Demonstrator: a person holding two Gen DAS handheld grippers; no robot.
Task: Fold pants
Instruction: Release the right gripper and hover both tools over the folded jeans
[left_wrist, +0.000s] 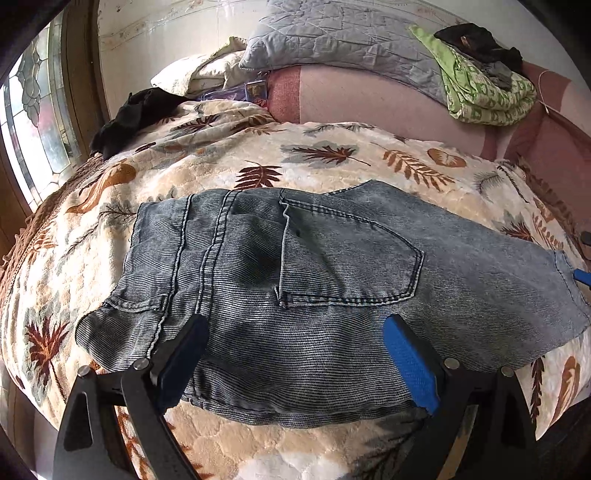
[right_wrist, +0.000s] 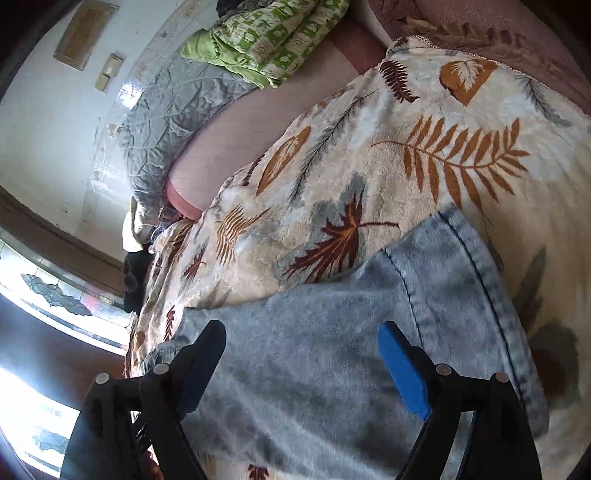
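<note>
Washed blue jeans (left_wrist: 332, 280) lie folded across a leaf-print blanket (left_wrist: 332, 155) on the bed, back pocket (left_wrist: 351, 258) facing up. My left gripper (left_wrist: 295, 325) stands open just above the jeans' near edge, with nothing pinched between its fingers. At the right edge of that view a blue pad (left_wrist: 583, 276) of the other gripper peeks in beside the jeans' end. In the right wrist view, my right gripper (right_wrist: 302, 328) is open over the pale denim (right_wrist: 332, 369) near its stitched hem (right_wrist: 461, 266); its pads are not pressing on the cloth.
A grey quilted pillow (left_wrist: 332, 37), a green patterned cloth (left_wrist: 487, 96) topped by a dark garment, and a black garment (left_wrist: 136, 114) sit at the bed's far side. A window (left_wrist: 33, 122) is on the left. Pink bedding (left_wrist: 369, 99) lies behind the blanket.
</note>
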